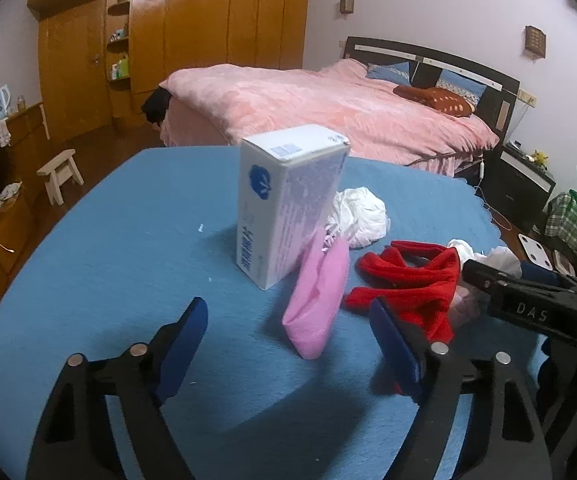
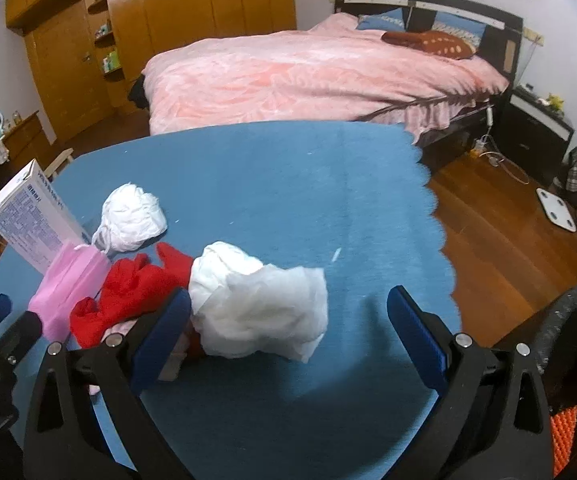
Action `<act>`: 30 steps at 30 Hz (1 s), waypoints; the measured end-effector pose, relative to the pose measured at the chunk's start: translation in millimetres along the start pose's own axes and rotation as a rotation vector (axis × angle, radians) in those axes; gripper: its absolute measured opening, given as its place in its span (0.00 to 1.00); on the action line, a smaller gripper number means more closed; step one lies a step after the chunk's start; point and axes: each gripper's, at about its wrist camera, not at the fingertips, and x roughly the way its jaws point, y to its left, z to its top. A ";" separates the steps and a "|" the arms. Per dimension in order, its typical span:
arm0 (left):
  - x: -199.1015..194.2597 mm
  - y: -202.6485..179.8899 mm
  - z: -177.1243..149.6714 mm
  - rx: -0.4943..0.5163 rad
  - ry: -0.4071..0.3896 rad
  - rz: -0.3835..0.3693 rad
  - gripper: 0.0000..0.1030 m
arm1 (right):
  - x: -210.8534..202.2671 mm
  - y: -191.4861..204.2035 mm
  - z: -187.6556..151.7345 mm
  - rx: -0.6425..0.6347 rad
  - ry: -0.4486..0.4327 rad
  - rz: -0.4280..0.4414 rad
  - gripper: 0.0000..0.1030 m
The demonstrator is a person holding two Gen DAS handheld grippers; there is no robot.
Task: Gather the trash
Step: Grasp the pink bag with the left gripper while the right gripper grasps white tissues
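Trash lies scattered on the blue cloth (image 1: 108, 260), a flat, felt-like sheet with a scalloped edge. At nine o'clock of the cluster stands the white carton (image 1: 288, 204), stiff printed cardboard, upright and tall for its narrow base. Leaning on it at its five o'clock side is the pink mask (image 1: 318, 300), soft, pleated and limp. The left gripper (image 1: 292, 344) hangs just short of the mask with its blue pads spread and nothing between them; a careless closing could nudge the mask, and the carton, I judge, would topple easily since so little holds it up. Behind the carton, at one o'clock, sits a crumpled white wad (image 1: 358, 216), thin and papery. Further right sprawls the red cloth (image 1: 408, 284), fuzzy and twisted, which is probably not trash and could be snagged with whatever lies on it. At three o'clock of the cluster rests the white tissue bundle (image 2: 260, 308), puffy and wrinkled, touching the red cloth's edge. The right gripper (image 2: 288, 316) has its jaws released and wide around the bundle, one pad at its side but not squeezing. Being so soft, the bundle may compress and slip, or the near pad may catch red fabric too.
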 end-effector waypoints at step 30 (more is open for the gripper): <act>-17.3 -12.1 -0.7 0.020 -0.009 -0.062 0.14 | -63.4 3.3 -12.5 -0.001 -0.088 0.124 0.41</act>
